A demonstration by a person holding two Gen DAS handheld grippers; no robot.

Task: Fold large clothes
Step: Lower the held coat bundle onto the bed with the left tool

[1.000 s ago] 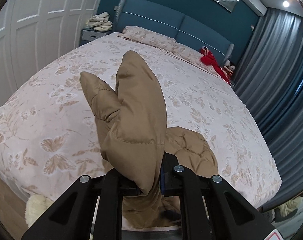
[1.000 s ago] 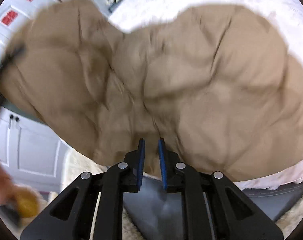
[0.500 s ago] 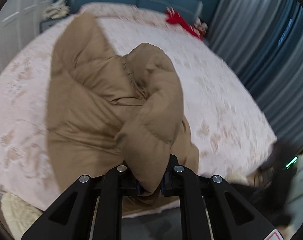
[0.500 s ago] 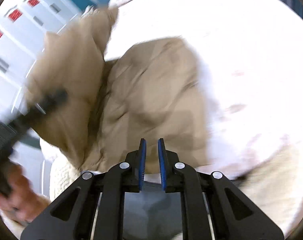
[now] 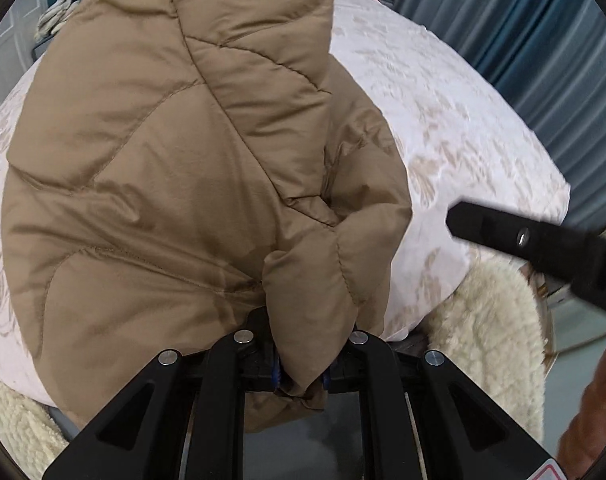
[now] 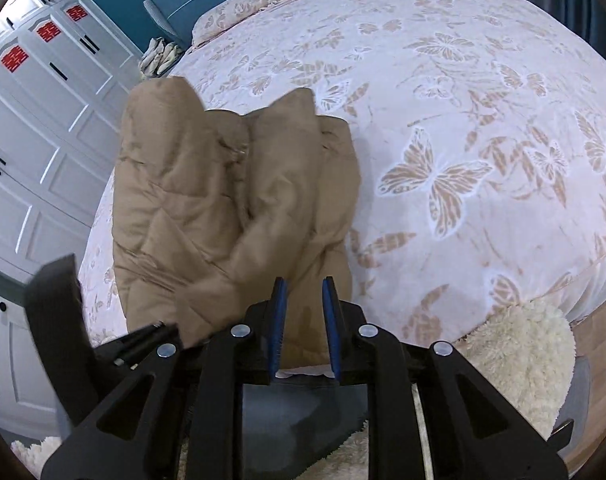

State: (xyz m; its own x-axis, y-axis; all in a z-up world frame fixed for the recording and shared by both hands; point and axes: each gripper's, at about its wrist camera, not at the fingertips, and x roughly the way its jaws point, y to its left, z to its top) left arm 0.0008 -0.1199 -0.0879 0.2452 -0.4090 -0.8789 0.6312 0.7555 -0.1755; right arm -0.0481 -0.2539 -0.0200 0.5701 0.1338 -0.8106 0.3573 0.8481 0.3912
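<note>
One bed [image 6: 483, 128] with a butterfly-print cover carries one tan quilted coat [image 6: 231, 200], bunched at the near edge by the white wardrobe side. The left gripper [image 5: 301, 372] is tilted down toward the bed, its jaws clenched on a fold of the coat. The right gripper [image 6: 303, 320] hovers level just beside it, jaws released and holding nothing.

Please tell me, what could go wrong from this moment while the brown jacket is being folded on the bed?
1. The left gripper pinches only a small puffy edge of the jacket; the slick padded fabric might slip out.
2. The jacket lies near the foot edge of the bed, so it may slide down toward the fluffy rug.
3. The right gripper is open and holds nothing, so the bunched layers may spring open.
</note>
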